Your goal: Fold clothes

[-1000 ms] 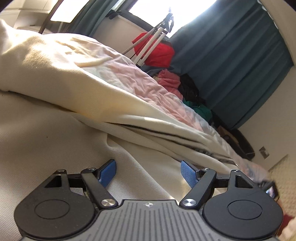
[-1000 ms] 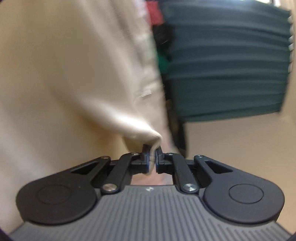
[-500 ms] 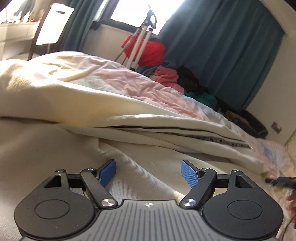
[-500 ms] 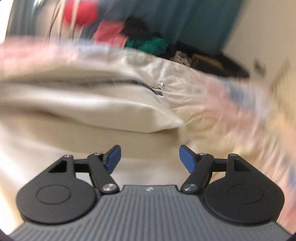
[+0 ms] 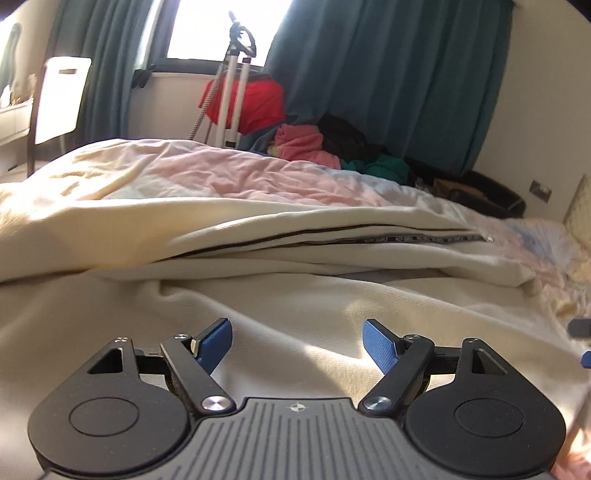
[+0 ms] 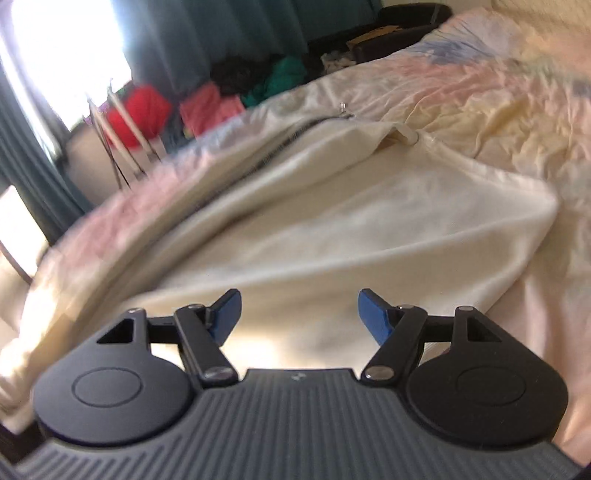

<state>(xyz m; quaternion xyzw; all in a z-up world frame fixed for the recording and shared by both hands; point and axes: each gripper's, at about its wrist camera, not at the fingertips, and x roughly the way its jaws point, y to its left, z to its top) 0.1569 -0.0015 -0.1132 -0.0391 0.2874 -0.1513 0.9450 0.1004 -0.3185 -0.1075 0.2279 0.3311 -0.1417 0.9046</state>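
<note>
Cream zip-front garment of ribbed knit (image 5: 295,295) spread flat on bed, one half folded over along the dark zipper tape (image 5: 369,238); tiny lettering printed along that tape, too small and blurred to read. No other label or brand mark legible anywhere. Beneath garment, rumpled bedsheet in pale pink, cream and blue (image 5: 229,173).

Left gripper with blue pads (image 5: 297,341) poised low over the cream cloth, jaws wide, nothing between them. Right gripper with blue pads (image 6: 299,314) likewise above the garment's folded panel (image 6: 332,229), jaws wide and empty, cloth lying free below. Right-wrist view tilted and smeared at the edges.

Beyond the bed: teal curtains (image 5: 388,74), bright window (image 5: 225,29), white tripod legs (image 5: 231,99), red bag (image 5: 255,101), heap of pink, black and green clothing (image 5: 332,147), white chair back (image 5: 61,99).
</note>
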